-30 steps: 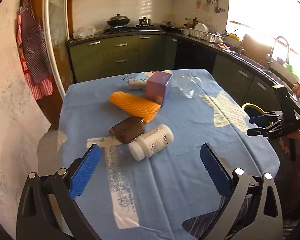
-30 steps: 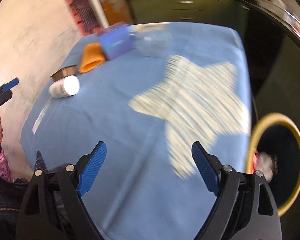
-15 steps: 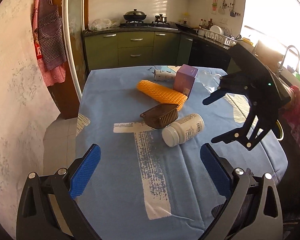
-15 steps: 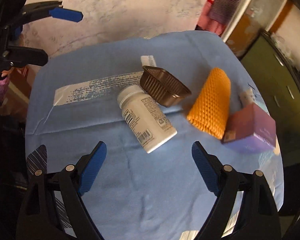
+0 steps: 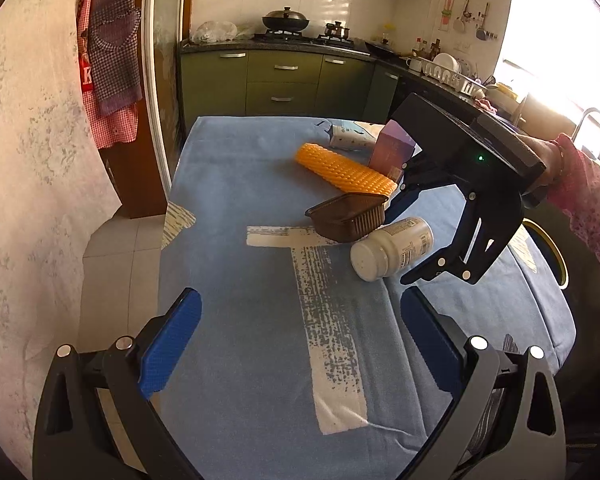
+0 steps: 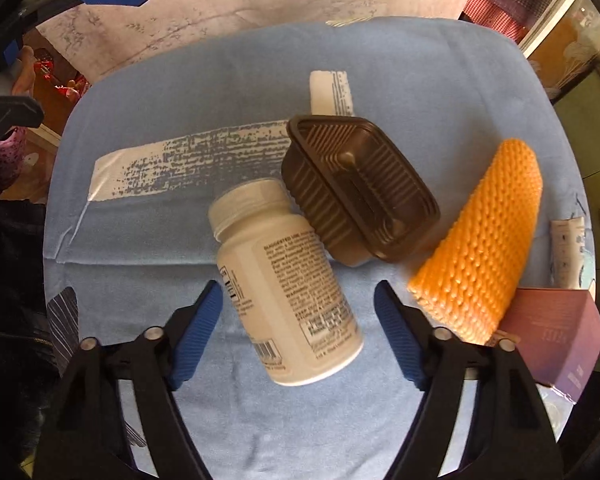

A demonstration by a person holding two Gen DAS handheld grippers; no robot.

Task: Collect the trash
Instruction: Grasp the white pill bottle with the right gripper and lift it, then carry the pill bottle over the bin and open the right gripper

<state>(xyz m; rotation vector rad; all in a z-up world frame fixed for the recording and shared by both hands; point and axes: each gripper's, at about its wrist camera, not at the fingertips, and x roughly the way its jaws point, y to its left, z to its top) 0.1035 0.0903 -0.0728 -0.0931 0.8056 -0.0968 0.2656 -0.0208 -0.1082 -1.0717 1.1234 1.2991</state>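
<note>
i count five pieces of trash on the blue-clothed desk (image 5: 236,208): one white pill bottle (image 6: 288,292) lying on its side, one brown plastic tray (image 6: 360,196) tipped up against the bottle's cap end, one orange foam net sleeve (image 6: 484,248), one purple box (image 6: 556,336) and one small white carton (image 5: 346,141) lying at the far end. two hand-held grippers are in play. my right hand-held gripper (image 6: 298,328) points down over the bottle; its jaws have just been closing, the bottle lies between the blue pads, and i see a gap on each side, so the pads do not press on it. my left hand-held gripper (image 5: 300,344) hangs released over the near part of the desk, with only cloth between its pads. from the left wrist view the right gripper's black body covers part of the purple box and the far end of the bottle, and a floral sleeve (image 5: 584,200) runs off the frame edge. a yellow-rimmed bin (image 5: 556,256) shows only as an arc past the desk's right edge. the bottle's label print is too small to read, and the carton is cut off by the frame edge in the right wrist view.
</note>
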